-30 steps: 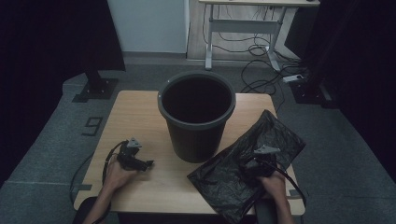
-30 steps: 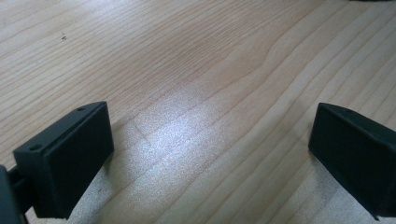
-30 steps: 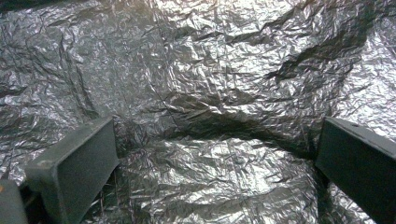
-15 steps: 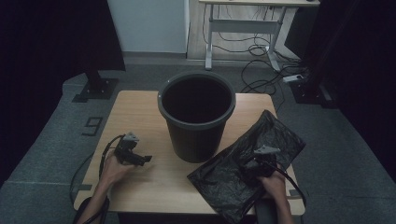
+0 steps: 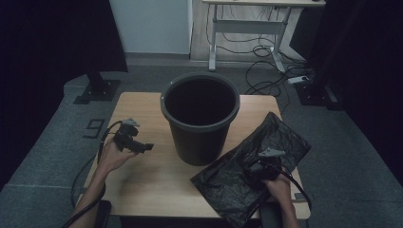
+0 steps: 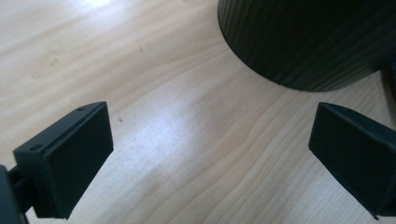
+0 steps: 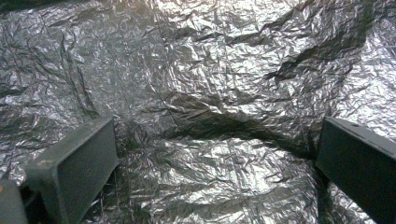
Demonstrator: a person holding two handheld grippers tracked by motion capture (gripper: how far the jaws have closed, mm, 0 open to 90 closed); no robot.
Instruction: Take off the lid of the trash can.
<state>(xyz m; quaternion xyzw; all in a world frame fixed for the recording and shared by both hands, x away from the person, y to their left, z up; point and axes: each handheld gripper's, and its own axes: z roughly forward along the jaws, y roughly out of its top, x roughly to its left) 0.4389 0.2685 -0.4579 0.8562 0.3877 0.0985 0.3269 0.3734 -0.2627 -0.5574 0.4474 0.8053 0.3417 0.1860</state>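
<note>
Right claw (image 5: 256, 167) wide over crumpled black bag (image 5: 285, 142), bucket's (image 5: 199, 118) 4 o'clock; left claw (image 5: 145, 147) wide, empty, 9 o'clock.

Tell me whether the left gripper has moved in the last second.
Yes. The left gripper has shifted up the table, away from its near edge, staying left of the bucket.

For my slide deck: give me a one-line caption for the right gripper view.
Open right gripper poised over a crinkled black plastic bag, jaws spread wide.
</note>
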